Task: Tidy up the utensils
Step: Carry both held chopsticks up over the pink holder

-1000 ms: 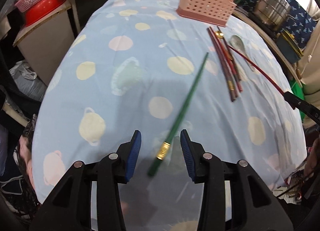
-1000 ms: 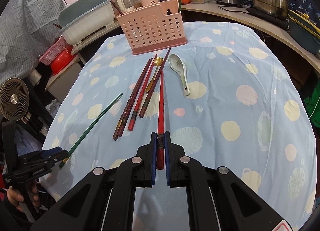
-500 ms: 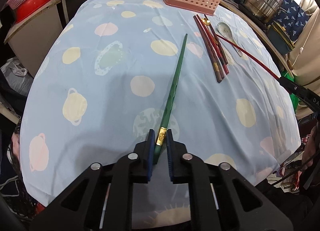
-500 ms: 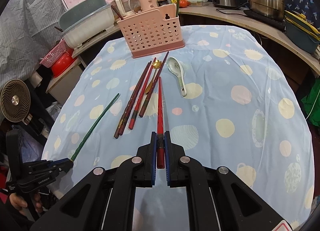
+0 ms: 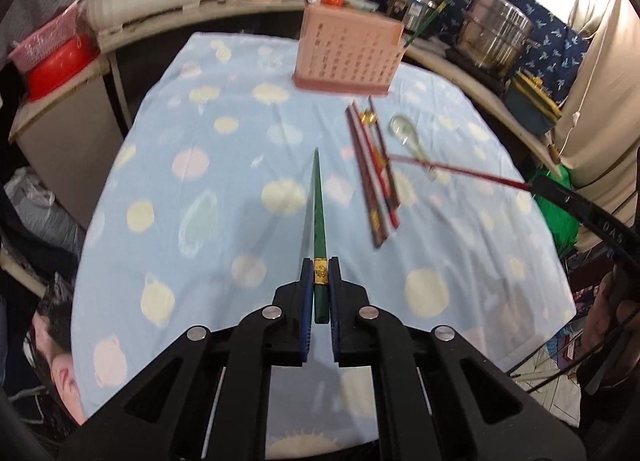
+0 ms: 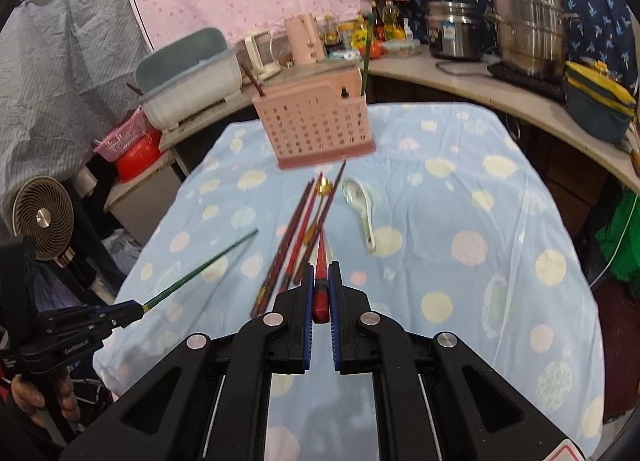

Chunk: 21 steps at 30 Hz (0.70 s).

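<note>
left gripper [image 5: 319, 281] jaws clamped on green gold-banded chopstick [image 5: 319, 197] | right gripper [image 6: 319, 293] jaws clamped on red chopstick [image 6: 320, 261] | both held above counter [image 6: 500, 221] | done: two sticks in pink perforated plastic caddy [image 6: 320, 133] at far edge | left: dark-red chopstick bundle [image 6: 296, 237], white ceramic spoon [image 6: 362, 205] mid-counter

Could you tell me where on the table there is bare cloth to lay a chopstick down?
Bare cloth lies left of the loose chopsticks, toward the table's left edge, and right of the ceramic spoon, out to the right edge. It is crowded in the middle, between the pink utensil basket and the right gripper.
</note>
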Motion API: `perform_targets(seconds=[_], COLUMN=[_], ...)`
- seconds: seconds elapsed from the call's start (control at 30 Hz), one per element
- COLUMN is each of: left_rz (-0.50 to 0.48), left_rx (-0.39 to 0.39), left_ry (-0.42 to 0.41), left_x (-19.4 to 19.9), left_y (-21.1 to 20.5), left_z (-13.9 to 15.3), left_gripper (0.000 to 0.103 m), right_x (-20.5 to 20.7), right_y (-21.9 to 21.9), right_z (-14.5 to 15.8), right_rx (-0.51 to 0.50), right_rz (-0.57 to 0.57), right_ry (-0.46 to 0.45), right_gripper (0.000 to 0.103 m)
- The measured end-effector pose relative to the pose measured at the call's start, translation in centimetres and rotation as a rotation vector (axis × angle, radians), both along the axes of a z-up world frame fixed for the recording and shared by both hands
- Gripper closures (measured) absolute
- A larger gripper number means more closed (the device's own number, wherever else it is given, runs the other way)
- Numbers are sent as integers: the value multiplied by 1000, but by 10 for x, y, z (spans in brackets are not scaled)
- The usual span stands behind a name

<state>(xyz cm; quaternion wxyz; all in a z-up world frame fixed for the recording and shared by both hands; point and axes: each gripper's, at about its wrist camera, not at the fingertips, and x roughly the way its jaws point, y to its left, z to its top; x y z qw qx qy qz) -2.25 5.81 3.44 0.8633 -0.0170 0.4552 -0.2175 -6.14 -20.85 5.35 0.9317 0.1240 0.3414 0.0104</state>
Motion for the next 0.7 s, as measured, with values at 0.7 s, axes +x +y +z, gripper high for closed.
perform_targets(seconds=[0.7], left_rz=[28], left_rx=[-37], left_ry=[-338], left_x=[134], left_y=[-61], left_z=[157], left_gripper=[96], right_x=[104], right_y=[-17], right_z=[126], right_rx=[-105], right_rz=[21], right_ry=[-273], right_gripper=[96])
